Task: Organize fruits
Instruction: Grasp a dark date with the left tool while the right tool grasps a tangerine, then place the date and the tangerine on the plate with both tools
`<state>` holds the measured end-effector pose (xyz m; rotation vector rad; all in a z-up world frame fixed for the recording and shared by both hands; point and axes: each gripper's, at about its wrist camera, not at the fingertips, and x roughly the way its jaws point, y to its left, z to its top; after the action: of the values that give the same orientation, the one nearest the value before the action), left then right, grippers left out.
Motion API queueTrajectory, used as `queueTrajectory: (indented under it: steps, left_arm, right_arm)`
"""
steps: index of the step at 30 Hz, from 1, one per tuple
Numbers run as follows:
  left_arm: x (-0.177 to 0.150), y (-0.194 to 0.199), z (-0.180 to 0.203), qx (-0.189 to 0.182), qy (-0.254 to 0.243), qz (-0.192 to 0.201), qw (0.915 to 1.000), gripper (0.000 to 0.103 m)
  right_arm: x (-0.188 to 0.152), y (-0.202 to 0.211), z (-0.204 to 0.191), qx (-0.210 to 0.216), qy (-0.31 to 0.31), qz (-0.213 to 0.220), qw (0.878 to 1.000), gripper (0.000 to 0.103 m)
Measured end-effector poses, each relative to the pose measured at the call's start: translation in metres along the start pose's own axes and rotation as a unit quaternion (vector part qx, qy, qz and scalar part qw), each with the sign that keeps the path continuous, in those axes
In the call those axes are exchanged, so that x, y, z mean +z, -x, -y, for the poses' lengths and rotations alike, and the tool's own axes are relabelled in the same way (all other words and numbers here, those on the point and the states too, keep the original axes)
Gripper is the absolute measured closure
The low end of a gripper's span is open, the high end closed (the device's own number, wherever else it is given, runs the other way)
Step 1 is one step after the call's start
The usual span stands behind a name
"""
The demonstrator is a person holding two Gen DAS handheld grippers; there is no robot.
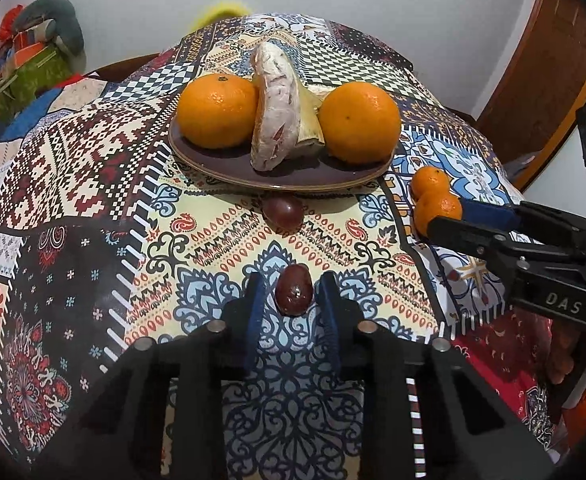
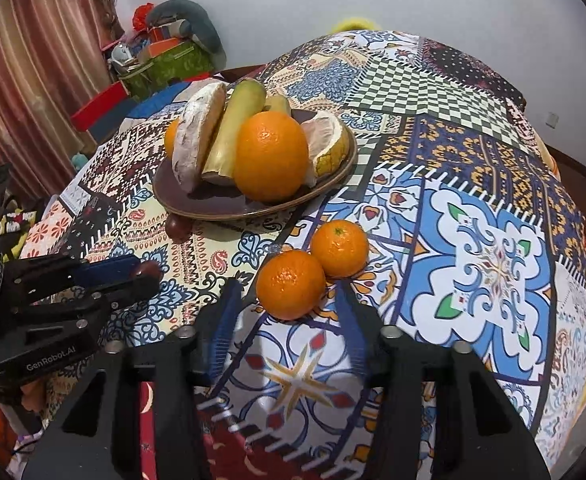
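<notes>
Left hand-held gripper (image 1: 293, 296): matte black plastic body, blue ribbed pads on fingers (image 1: 253, 316), round silver pins on top; white "GenRobot.AI" on its side. Right hand-held gripper (image 2: 289, 300): same black build w/ blue pads, silver pins, "DAS" lettering on side.

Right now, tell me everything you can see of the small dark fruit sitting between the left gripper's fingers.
The small dark fruit is an oval, reddish-brown, glossy piece, date-like or grape-like, with a bright highlight on its skin. It lies on the patterned tablecloth, apart from the plate. The left gripper is open around it, blue pads on either side with a visible gap, so nothing grips it. A similar dark fruit lies farther on, at the plate's near edge.
</notes>
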<state>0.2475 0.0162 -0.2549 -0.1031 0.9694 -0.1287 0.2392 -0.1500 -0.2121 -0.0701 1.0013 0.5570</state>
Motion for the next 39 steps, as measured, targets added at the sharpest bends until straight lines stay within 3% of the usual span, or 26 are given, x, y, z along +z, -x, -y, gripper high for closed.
queueTrajectory:
  steps: [6,12,25,39]
  left_arm:
    - [-0.001,0.001,0.003,-0.001,-0.011,0.005,0.9999,0.088]
    - [0.003,0.010,0.000,-0.001,-0.007,0.014,0.9999,0.089]
    - [0.037,0.045,-0.026,0.012,0.012,0.073,0.9972,0.089]
    - [0.064,0.015,-0.037,0.000,0.013,0.066,0.9978,0.089]
  right_arm:
    - [0.002,-0.001,-0.002,-0.001,0.006,0.001,1.000,0.070]
    - [0.006,0.008,-0.012,0.010,0.016,0.011,1.000,0.070]
    - [0.040,0.006,-0.049,0.024,0.066,0.038,0.997,0.070]
    - [0.053,-0.022,-0.058,0.019,0.085,0.021,0.996,0.070]
